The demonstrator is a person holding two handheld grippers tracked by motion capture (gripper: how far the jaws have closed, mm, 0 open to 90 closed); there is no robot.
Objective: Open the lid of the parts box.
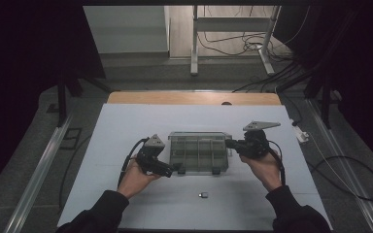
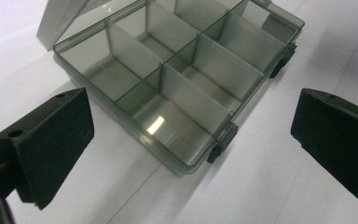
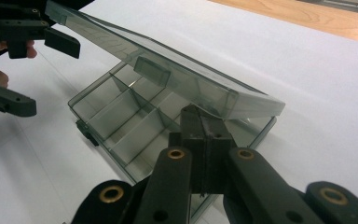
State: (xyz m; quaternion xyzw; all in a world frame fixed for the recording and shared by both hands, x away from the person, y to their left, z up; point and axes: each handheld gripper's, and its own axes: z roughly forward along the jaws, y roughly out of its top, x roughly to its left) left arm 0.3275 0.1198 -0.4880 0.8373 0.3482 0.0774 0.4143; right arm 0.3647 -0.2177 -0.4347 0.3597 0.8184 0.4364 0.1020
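The right gripper [image 3: 200, 154], jaws closed together, props the divided organizer box's [image 1: 198, 153] raised lid [image 3: 168, 70]; the left gripper [image 2: 191, 144] gapes empty by its front-left corner; a slip likely drops it

High view dim, edges black; white table [image 1: 126, 145] lit evenly. Gripper views brighter, soft and grainy. Glare patch in box [image 2: 156, 125] floor. Near jaws blurred; faint shadow beside box.

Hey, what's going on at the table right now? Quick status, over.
Left gripper open, short of the organizer box. Right gripper shut, propping the lid up. Compartments look empty. Small dark object lies nearer the person, clear of both.
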